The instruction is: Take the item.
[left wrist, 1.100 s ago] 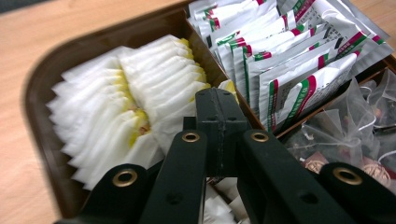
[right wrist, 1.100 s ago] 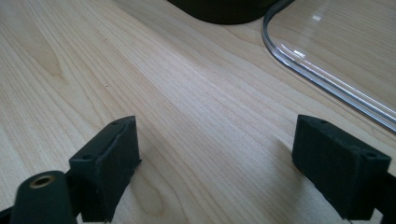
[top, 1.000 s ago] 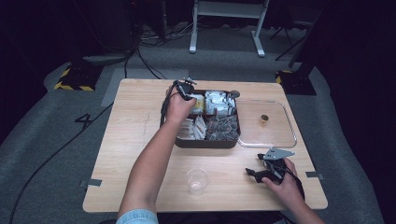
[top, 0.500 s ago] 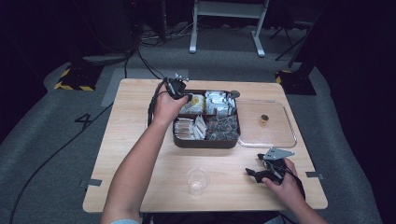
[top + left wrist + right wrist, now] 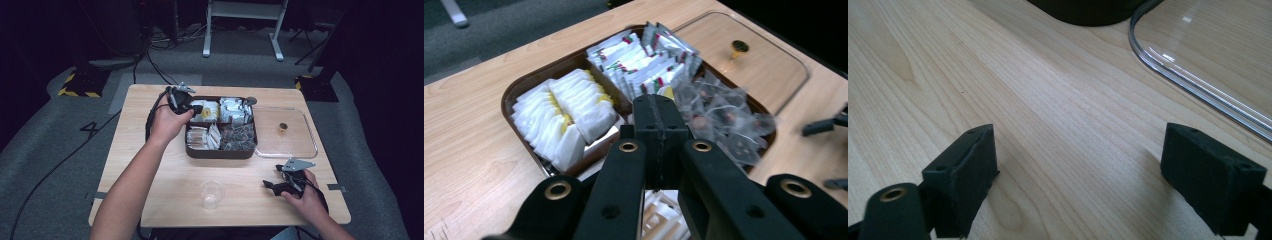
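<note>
Left gripper [image 5: 659, 132]: fingers pressed together, nothing visibly between them, above the tray [image 5: 519, 87]
Right gripper [image 5: 1080, 175]: fingers wide, resting on the surface [image 5: 1048, 100]
Advice: open before descending on one packet [image 5: 596, 120]; avoid its neighbours

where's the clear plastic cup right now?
In the high view the clear plastic cup stands upright on the table near its front edge, in front of the compartment tray and left of the right tongs.

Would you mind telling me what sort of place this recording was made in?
Probably a studio or lab set up for recording, not a kitchen: a lone wooden table on grey carpet, dark surroundings, cables on the floor, and hazard-striped feet nearby.
</note>
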`<state>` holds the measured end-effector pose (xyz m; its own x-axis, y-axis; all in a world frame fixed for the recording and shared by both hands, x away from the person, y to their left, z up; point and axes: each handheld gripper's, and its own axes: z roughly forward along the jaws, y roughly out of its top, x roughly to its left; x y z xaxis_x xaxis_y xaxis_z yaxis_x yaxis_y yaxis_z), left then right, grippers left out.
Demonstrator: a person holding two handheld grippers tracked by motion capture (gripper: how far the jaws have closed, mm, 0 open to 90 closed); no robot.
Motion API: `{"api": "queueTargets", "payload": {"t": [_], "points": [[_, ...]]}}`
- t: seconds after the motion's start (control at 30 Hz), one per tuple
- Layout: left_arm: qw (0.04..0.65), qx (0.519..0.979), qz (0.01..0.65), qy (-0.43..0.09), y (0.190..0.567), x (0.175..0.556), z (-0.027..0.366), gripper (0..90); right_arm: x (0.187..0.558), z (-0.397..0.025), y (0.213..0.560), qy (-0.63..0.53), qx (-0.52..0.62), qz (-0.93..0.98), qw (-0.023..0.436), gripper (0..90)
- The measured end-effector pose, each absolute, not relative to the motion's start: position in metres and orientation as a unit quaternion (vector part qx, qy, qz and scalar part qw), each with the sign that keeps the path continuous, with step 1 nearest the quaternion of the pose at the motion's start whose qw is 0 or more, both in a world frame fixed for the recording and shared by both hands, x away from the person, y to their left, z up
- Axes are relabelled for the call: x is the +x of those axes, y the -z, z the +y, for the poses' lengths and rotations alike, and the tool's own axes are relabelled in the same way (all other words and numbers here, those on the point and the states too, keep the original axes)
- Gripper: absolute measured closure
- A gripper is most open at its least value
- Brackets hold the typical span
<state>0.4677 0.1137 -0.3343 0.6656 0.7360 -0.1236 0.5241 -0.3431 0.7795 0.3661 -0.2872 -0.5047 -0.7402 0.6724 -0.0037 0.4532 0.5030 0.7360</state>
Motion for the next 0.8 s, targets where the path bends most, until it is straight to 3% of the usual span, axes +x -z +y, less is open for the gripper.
{"api": "queueTargets", "payload": {"t": [0.8], "points": [[0.445,0.847,0.275,-0.096,0.334,0.366,0.104,90.0,0.367,-0.287,0.505,-0.375,0.323,0.857,0.144,14.7]]}}
